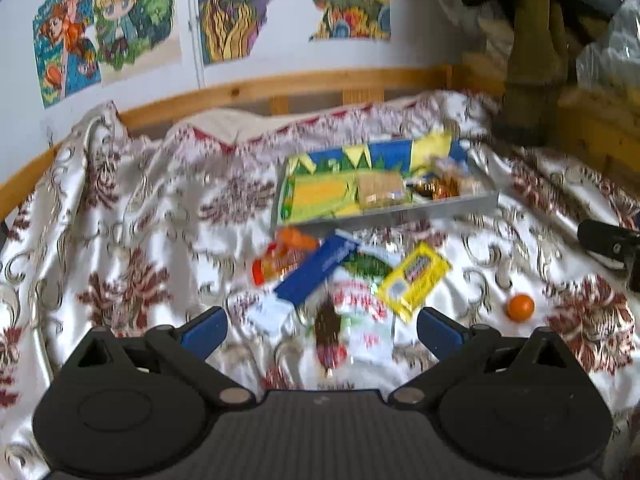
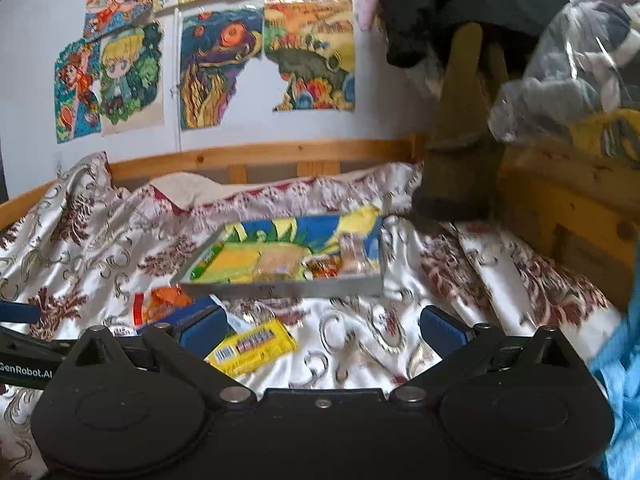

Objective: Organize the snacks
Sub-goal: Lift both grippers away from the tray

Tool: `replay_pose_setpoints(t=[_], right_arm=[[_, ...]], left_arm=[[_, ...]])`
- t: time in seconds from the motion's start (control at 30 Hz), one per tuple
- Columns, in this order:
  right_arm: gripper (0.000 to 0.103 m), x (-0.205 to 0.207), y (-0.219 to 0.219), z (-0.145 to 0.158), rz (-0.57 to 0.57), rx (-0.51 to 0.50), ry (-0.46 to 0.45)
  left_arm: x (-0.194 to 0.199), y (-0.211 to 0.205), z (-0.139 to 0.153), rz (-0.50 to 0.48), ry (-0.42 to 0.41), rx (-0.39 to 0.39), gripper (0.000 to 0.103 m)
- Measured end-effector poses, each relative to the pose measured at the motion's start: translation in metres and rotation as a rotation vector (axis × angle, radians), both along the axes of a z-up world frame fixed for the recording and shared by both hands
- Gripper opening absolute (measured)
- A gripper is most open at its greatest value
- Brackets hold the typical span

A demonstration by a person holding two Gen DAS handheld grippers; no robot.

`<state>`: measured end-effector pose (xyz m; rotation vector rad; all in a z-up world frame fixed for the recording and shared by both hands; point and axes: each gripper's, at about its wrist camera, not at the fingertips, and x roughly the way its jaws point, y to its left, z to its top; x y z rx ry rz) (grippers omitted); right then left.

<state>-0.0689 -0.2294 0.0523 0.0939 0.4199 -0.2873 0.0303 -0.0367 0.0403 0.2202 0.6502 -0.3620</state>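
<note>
Snacks lie scattered on a bedspread (image 1: pixel 120 208) of white satin with dark red flowers, spread over a wooden-framed bed below a wall of bright cartoon posters (image 1: pixel 108 28). In the left wrist view, going left to right across the near pile: an orange packet (image 1: pixel 282 256) lies farthest left, a blue box (image 1: pixel 320 272) leans against it on its right, a dark chocolate-coloured bar (image 1: pixel 328 332) lies nearer the camera, a white wrapper with red print (image 1: pixel 366 320) sits just beside that, and a yellow packet (image 1: pixel 414 278) lies to the right of the group. Well apart on the right rests a small orange ball (image 1: pixel 520 307). Beyond the pile stands a shallow tray (image 1: pixel 440 206) with a grey rim, already holding a yellow-green pack, a tan biscuit pack and some small wrapped sweets, though blur hides their detail. The left gripper (image 1: pixel 322 330) hangs over the near pile with its blue-padded fingers (image 1: pixel 206 330) spread wide, nothing between them. In the right wrist view the right gripper (image 2: pixel 322 330) likewise stands fully spread and empty, pointed toward the tray (image 2: pixel 280 290), with the yellow packet (image 2: pixel 252 346) lying just beyond its left finger. At that view's left edge the left gripper's dark body shows beside the orange packet (image 2: pixel 160 304).
</note>
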Motion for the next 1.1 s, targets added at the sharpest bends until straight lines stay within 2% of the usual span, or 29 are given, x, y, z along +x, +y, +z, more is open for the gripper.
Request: replay_pose_setpoints(t=[0.13,0.27,0.43,1.1], right_arm=[[0.102,-0.009,0.0,-0.003,-0.014,0.025,0.037],[0.102,-0.002,-0.007,-0.013,-0.022,0.103,0.123],[0.102,0.008,-0.005,-0.022,-0.028,0.109,0.198],[0.102,0.018,-0.005,-0.031,-0.04,0.105,0.281]], left_arm=[[-0.004,-0.003,-0.009,-0.035,0.039,0.027,0.103],[0.0,-0.009,-0.019,-0.043,0.094,0.058,0.103],[0.004,-0.008,-0.026,-0.035,0.123,0.071,0.103],[0.01,-0.009,-0.03,-0.024,0.166,0.084,0.103]])
